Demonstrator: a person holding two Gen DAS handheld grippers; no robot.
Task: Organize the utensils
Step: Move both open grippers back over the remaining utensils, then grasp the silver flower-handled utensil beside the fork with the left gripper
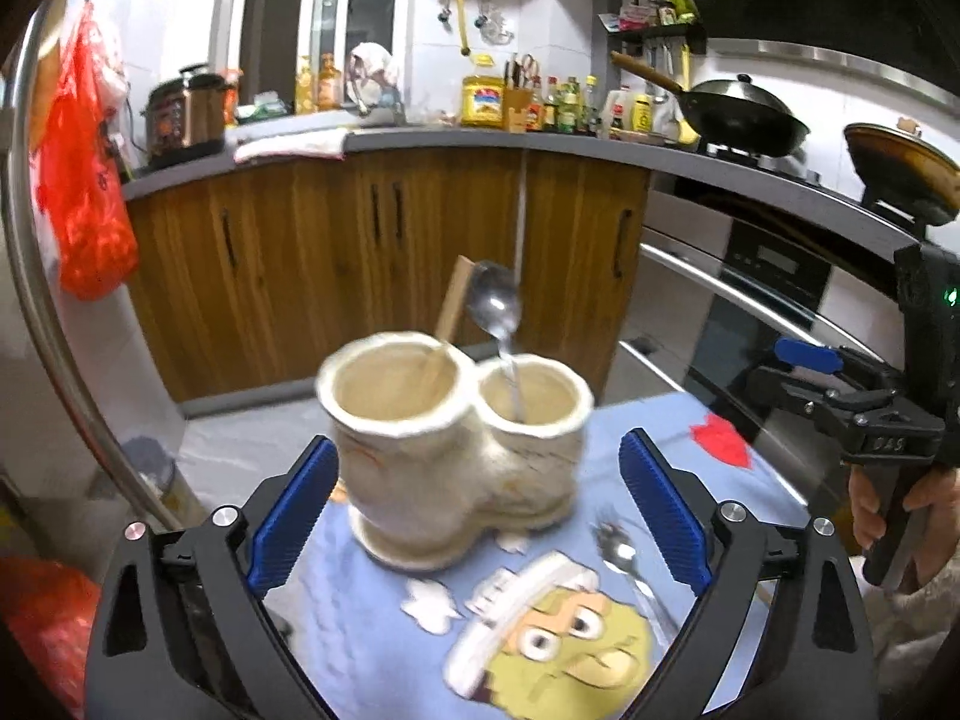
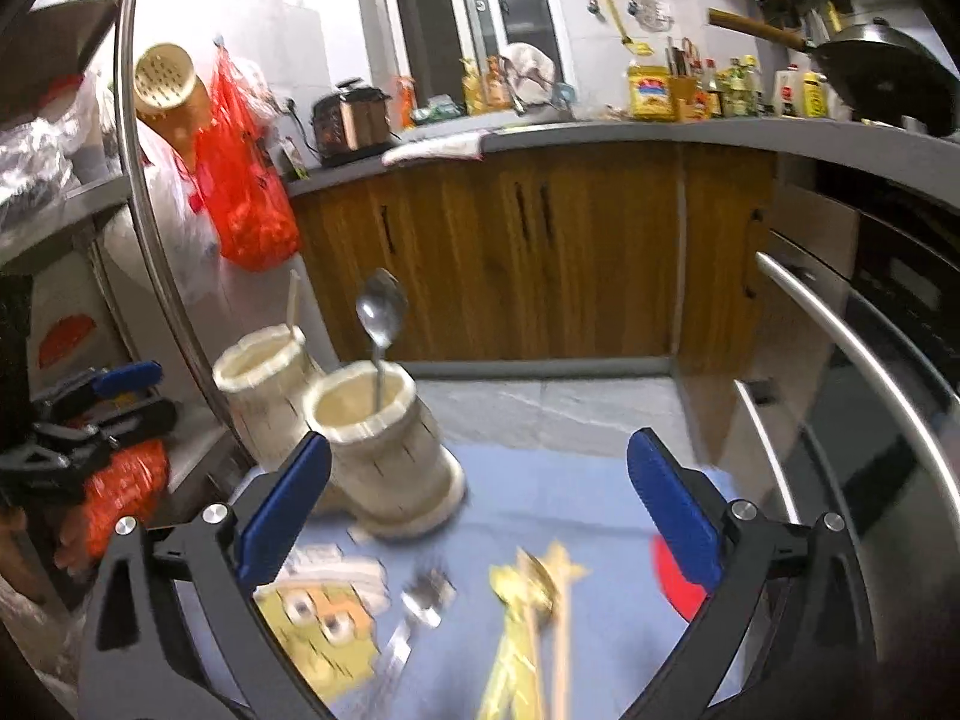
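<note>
Holder: a cream double-cup utensil holder [image 1: 456, 450] stands upright on the blue cartoon-print cloth [image 1: 372, 618], near the cloth's far edge; in the left wrist view it sits between and just beyond the left gripper's pads.
Spoon in holder: a metal spoon [image 1: 495, 306] stands bowl-up in the right-hand cup, handle down inside, leaning slightly.
Wooden piece: a pale wooden stick [image 1: 453, 300] leans in the left-hand cup; only its upper part shows above the rim.
Loose fork: a metal fork [image 2: 423, 600] lies flat on the cloth in front of the holder, tines toward the holder; it is blurred in both views.
Gold utensil: a gold-coloured spoon [image 2: 522, 588] lies on the cloth just right of the fork, with what may be thin wooden chopsticks [image 2: 561, 648] beside it, though the blur makes this uncertain.
Left gripper: the left gripper [image 1: 477, 516] hovers low over the cloth, its blue pads spread wide apart on either side of the holder, touching nothing.
Right gripper: the right gripper [image 2: 480, 516] is held to the right of the holder, fingers wide apart and empty, with the loose utensils below and between them.
Surroundings: wooden cabinets [image 1: 360, 240] under a grey counter [image 1: 450, 141], a black wok [image 1: 744, 114] on the hob, a red plastic bag [image 1: 84, 180] hanging at left.
</note>
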